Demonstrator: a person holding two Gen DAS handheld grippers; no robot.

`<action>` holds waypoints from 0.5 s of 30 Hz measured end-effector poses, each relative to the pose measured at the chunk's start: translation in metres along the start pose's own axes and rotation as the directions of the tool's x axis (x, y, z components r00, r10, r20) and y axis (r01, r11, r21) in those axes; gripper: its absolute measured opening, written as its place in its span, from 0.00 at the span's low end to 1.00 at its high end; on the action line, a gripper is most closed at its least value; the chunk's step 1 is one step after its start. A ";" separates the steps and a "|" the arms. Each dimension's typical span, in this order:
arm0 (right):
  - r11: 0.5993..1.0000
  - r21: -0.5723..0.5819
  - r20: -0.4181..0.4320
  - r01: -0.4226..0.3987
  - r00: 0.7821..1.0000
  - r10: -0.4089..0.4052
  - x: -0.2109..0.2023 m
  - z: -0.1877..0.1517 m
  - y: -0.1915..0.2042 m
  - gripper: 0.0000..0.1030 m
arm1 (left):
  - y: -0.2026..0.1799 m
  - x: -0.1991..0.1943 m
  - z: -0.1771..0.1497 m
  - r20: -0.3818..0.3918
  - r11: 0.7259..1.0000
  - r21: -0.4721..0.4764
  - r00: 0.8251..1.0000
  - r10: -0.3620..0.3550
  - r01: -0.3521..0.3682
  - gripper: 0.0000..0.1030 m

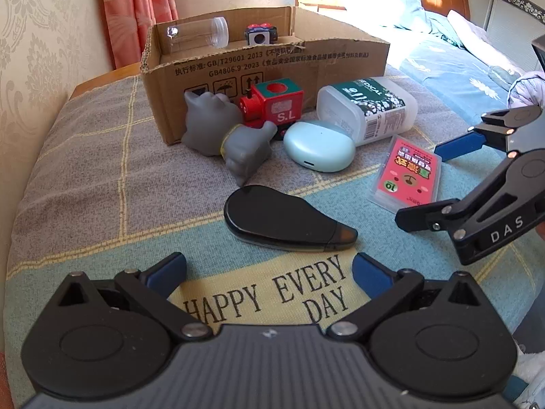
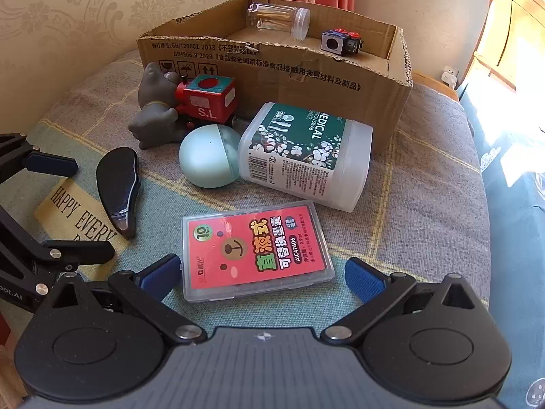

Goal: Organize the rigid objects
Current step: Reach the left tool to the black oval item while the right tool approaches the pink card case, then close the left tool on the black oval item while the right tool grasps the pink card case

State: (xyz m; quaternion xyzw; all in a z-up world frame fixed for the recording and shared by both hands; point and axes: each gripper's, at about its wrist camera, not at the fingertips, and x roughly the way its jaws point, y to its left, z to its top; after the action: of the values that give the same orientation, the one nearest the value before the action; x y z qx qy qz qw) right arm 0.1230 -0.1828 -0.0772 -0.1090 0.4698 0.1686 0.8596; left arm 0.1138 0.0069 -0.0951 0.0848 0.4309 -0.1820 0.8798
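On the blanket [image 1: 85, 156] in front of the box [image 2: 374, 102], most of the sorting looks yet to be done; a clear jar [image 2: 277, 20] and a small cube [image 2: 340, 42] already lie inside, while six things sit outside: the grey toy [image 1: 218, 122], the red train [image 1: 276, 105], the mint case [image 1: 318, 146], the swab tub [image 2: 303, 156], the red card case [image 2: 255, 252] and the black pod [image 1: 286, 220]; your right gripper [image 2: 262, 274] is spread wide and holds nothing, its blue pads [image 2: 160, 274] flanking the near end of the card case without touching it, so I judge you are lining up that pick; your left gripper [image 1: 269, 272] is likewise agape and empty, hovering just short of the pod; the next move, as I read it, asks you to drop the right fingers low to the cloth so they catch the thin edges of the flat case, then close squarely, since a shallow lid could slip or tilt; the soft blanket may give under the pads; whether the card case is wider than the gap you cannot settle from here; the box floor is mostly hidden behind its front wall, so free room inside is unclear; the train's wheels and the toy's face are hidden, and the tub's far end is out of sight in the left view.
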 end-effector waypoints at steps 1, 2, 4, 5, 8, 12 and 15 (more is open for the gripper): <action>1.000 -0.005 0.003 -0.003 1.000 0.003 0.000 -0.001 -0.001 1.00 | 0.000 0.001 0.001 -0.001 1.000 -0.001 1.000 0.001 -0.001 1.00; 1.000 -0.010 0.006 -0.006 1.000 0.006 -0.001 -0.001 -0.001 1.00 | -0.001 0.003 0.003 0.003 1.000 0.001 1.000 0.001 -0.001 1.00; 1.000 -0.018 0.010 -0.012 1.000 0.012 -0.002 -0.002 -0.003 1.00 | -0.001 0.005 0.005 0.019 1.000 0.003 1.000 -0.001 0.001 1.00; 1.000 -0.021 0.011 -0.014 1.000 0.015 -0.002 -0.003 -0.003 1.00 | -0.002 0.007 0.006 0.029 1.000 0.009 1.000 -0.006 0.006 1.00; 0.999 -0.028 0.013 -0.018 1.000 0.019 -0.003 -0.004 -0.005 1.00 | -0.002 0.011 0.010 0.042 0.999 0.028 0.999 -0.020 0.019 1.00; 0.999 -0.030 0.022 -0.021 1.000 0.022 -0.004 -0.007 -0.010 1.00 | -0.003 0.015 0.016 0.039 0.999 0.031 0.999 -0.024 0.023 1.00; 0.999 -0.028 0.028 -0.020 0.999 0.021 -0.004 -0.009 -0.011 1.00 | -0.007 0.016 0.018 0.033 1.000 0.020 0.999 -0.015 0.014 1.00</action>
State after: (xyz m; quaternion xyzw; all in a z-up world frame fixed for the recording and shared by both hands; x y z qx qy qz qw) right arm 0.1182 -0.1964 -0.0779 -0.1137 0.4564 0.1855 0.8628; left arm 0.1334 -0.0096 -0.0967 0.0873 0.4152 -0.1941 0.8845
